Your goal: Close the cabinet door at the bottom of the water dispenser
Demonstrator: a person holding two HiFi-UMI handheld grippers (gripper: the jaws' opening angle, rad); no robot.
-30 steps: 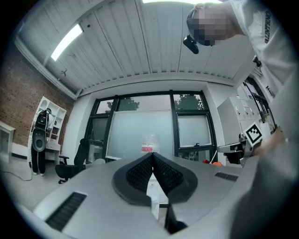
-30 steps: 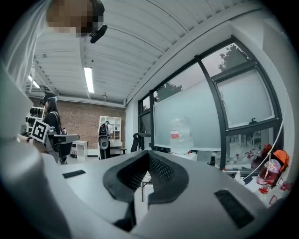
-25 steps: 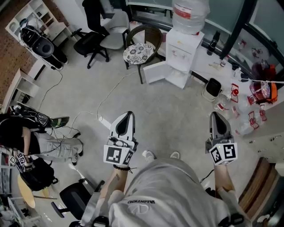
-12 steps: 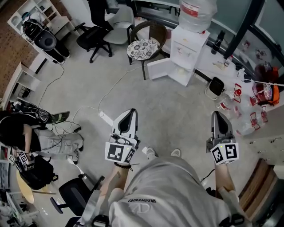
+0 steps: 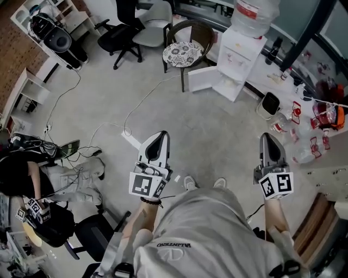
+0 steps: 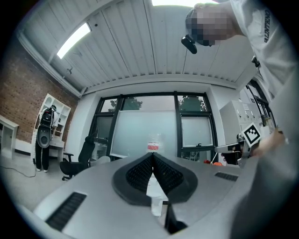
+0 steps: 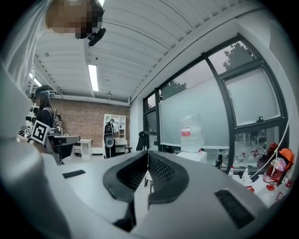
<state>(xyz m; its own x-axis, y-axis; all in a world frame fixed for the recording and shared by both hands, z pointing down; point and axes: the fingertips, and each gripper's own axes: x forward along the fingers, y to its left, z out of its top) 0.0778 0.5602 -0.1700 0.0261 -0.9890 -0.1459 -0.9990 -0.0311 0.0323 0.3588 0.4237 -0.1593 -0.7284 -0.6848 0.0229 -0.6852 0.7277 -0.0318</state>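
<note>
Below me on the grey floor (image 5: pixel 217 136), my two claws point ahead, side by side and well apart. My left claw (image 5: pixel 161 134) has its jaws pressed together with nothing between them; its own view shows the ribbed pads (image 6: pixel 140 170) meeting at the tip (image 6: pixel 153 155). My right claw (image 5: pixel 267 136) is the same: jaws together and empty, the pads (image 7: pixel 161 170) meeting in a thin line (image 7: pixel 147 152). My shoes (image 5: pixel 190 183) show between the two claws, near my shirt.

The water dispenser (image 5: pixel 239 51) stands well ahead of both claws, against the glass wall, white, with a big water bottle (image 5: pixel 255 13) on top. Its cabinet door (image 5: pixel 202 80) at the bottom is open, swung out to the left of the dispenser's body. Neither claw is near it. Just beside the open door is a dark chair with a patterned round cushion (image 5: pixel 184 53). To the right of the dispenser a small white bin (image 5: pixel 267 106) sits on the floor.

A white cable (image 5: pixel 142 106) trails over the floor from the chair toward my left claw. Further left are two office chairs (image 5: pixel 128 35) and a black speaker (image 5: pixel 58 39) by the shelves. A person (image 5: pixel 32 174) sits at the far left edge.

Through my right claw's view the bottle (image 7: pixel 191 133) rises ahead against the frosted window.
</note>
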